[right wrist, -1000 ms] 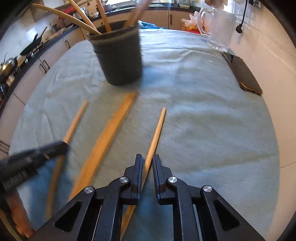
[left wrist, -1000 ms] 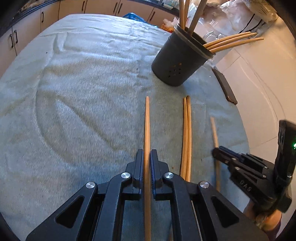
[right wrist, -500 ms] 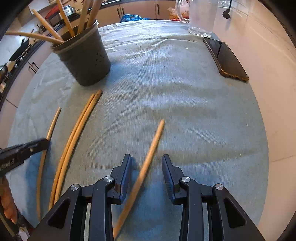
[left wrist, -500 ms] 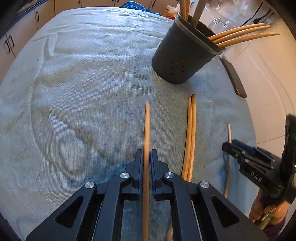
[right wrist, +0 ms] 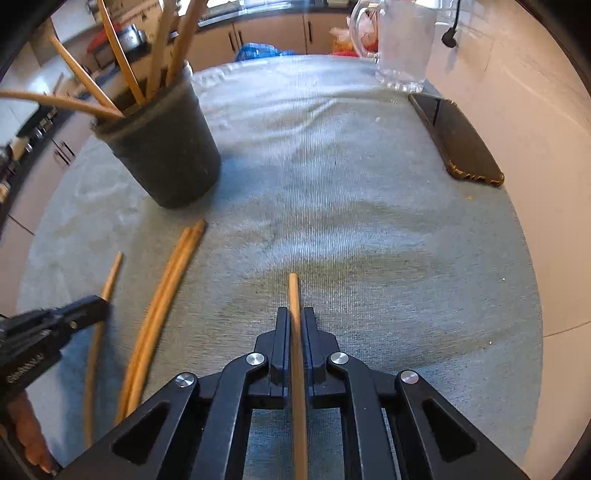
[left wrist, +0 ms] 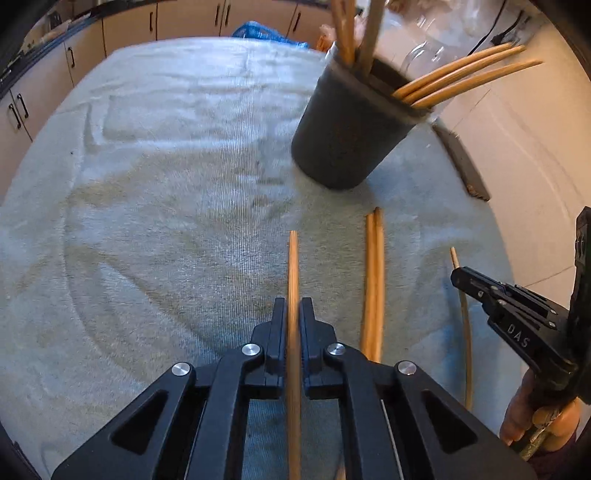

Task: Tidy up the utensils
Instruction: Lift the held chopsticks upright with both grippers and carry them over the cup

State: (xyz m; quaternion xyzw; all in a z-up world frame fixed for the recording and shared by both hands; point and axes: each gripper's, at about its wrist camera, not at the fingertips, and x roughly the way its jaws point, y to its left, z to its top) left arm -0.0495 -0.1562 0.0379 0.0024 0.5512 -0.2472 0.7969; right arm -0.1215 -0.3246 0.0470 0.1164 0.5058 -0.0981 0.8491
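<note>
My left gripper (left wrist: 292, 308) is shut on a wooden chopstick (left wrist: 293, 266) that points forward above the grey-green towel (left wrist: 166, 192). My right gripper (right wrist: 294, 317) is shut on another chopstick (right wrist: 294, 295). A dark grey holder (left wrist: 351, 136) with several chopsticks standing in it sits ahead and to the right in the left wrist view; it also shows in the right wrist view (right wrist: 162, 155). A pair of chopsticks (left wrist: 373, 280) lies on the towel between the two grippers and also shows in the right wrist view (right wrist: 162, 306).
A black phone (right wrist: 458, 144) lies at the towel's right edge. A clear glass jug (right wrist: 399, 40) stands at the back right. Kitchen cabinets (left wrist: 129, 26) run behind the table. The white counter (right wrist: 535, 110) lies to the right.
My right gripper was open around its chopstick half a second ago and is now shut on it, with the stick lined up between the fingers. My left gripper has kept its hold and moved closer to the holder.
</note>
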